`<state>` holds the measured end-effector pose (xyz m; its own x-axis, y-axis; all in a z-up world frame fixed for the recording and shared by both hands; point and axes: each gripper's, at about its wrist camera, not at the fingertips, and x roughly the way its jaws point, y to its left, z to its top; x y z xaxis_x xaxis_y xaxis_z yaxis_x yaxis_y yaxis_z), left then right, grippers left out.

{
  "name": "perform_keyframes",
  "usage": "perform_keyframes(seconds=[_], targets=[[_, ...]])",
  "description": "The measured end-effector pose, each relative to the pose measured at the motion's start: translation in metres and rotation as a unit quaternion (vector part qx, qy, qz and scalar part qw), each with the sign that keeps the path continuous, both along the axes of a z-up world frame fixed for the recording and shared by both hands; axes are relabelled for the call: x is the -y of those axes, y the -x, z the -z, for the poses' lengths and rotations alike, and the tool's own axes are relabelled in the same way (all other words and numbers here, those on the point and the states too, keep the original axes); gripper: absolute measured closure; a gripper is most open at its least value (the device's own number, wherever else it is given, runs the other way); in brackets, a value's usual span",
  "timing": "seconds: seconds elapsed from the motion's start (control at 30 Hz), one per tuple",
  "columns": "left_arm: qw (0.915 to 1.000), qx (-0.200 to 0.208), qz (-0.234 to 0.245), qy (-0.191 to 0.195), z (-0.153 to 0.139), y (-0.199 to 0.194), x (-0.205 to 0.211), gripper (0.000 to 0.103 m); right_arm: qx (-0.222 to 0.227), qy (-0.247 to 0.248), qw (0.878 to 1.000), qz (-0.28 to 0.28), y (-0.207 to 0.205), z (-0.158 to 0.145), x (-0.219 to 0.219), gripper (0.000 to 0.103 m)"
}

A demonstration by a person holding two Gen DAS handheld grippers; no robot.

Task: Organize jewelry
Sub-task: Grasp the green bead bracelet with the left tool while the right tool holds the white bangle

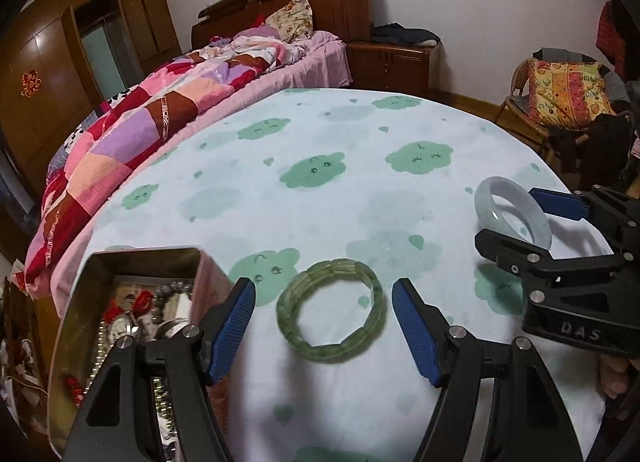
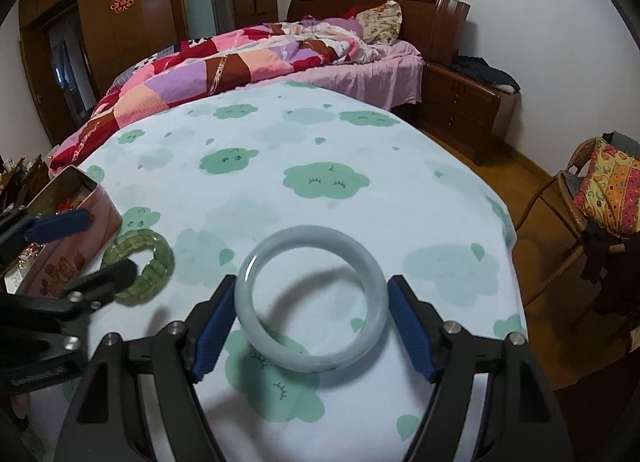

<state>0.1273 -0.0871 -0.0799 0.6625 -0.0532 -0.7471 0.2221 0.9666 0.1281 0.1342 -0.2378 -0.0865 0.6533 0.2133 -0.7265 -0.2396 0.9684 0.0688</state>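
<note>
A green beaded bracelet (image 1: 332, 310) (image 2: 140, 262) lies flat on the cloud-print tablecloth (image 1: 340, 189). My left gripper (image 1: 322, 284) (image 2: 100, 250) stands open around it, and a gap shows beside each blue pad. A pale grey-white bangle (image 2: 312, 298) (image 1: 512, 213) sits between the blue pads of my right gripper (image 2: 310, 286) (image 1: 505, 214), which press on its two sides. The bangle is tilted and casts a shadow on the cloth beneath it. An open metal tin (image 1: 140, 254) (image 2: 72, 246) holding a watch, beads and red pieces stands just left of the bracelet.
The round table's edge (image 2: 508, 229) drops off at the right, towards a wicker chair (image 2: 568, 197) with a patterned cushion. A bed with a patchwork quilt (image 1: 160, 101) lies beyond the table's far left edge. A wooden nightstand (image 2: 464, 109) stands by the bed.
</note>
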Motion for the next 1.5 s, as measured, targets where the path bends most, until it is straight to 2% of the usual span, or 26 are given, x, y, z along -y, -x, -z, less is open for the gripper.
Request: perform_keyframes(seconds=[0.27, 0.33, 0.4, 0.47, 0.5, 0.53, 0.6, 0.93, 1.27, 1.5], targets=[[0.9997, -0.020, 0.012, 0.000, 0.019, -0.005, 0.011, 0.032, 0.007, -0.005, 1.000, 0.000, 0.001, -0.001, 0.000, 0.027], [0.9994, -0.033, 0.012, 0.002, 0.023, -0.009, 0.011, 0.042, 0.008, -0.006, 1.000, 0.000, 0.001, 0.000, -0.001, 0.027], [0.9991, -0.038, 0.014, 0.014, 0.023, -0.010, 0.009, 0.045, 0.009, -0.005, 1.000, -0.002, 0.001, -0.001, -0.001, 0.027], [0.9986, -0.042, 0.017, 0.029, 0.023, -0.011, 0.007, 0.059, 0.010, -0.004, 1.000, -0.003, 0.001, -0.001, -0.001, 0.027], [0.9984, -0.042, 0.018, 0.034, 0.022, -0.011, 0.006, 0.082, 0.010, -0.004, 1.000, -0.003, 0.001, -0.001, -0.001, 0.027], [0.9982, -0.044, 0.020, 0.035, 0.022, -0.010, 0.006, 0.092, 0.011, -0.005, 1.000, -0.004, 0.002, -0.001, -0.001, 0.027], [0.9983, -0.042, 0.026, 0.030, 0.022, -0.008, 0.009, 0.096, 0.011, -0.005, 1.000, -0.004, 0.002, -0.001, -0.001, 0.027], [0.9991, -0.014, 0.035, 0.021, 0.008, 0.013, 0.008, 0.097, 0.018, -0.006, 1.000, -0.007, 0.004, -0.004, -0.003, 0.027], [0.9981, 0.038, 0.037, 0.033, -0.030, 0.035, -0.001, 0.097, 0.043, -0.009, 0.999, -0.010, 0.011, -0.011, -0.004, 0.027], [0.9964, 0.070, 0.030, 0.038, -0.055, 0.050, -0.015, 0.097, 0.045, -0.007, 0.999, -0.021, 0.013, -0.016, -0.013, 0.027]])
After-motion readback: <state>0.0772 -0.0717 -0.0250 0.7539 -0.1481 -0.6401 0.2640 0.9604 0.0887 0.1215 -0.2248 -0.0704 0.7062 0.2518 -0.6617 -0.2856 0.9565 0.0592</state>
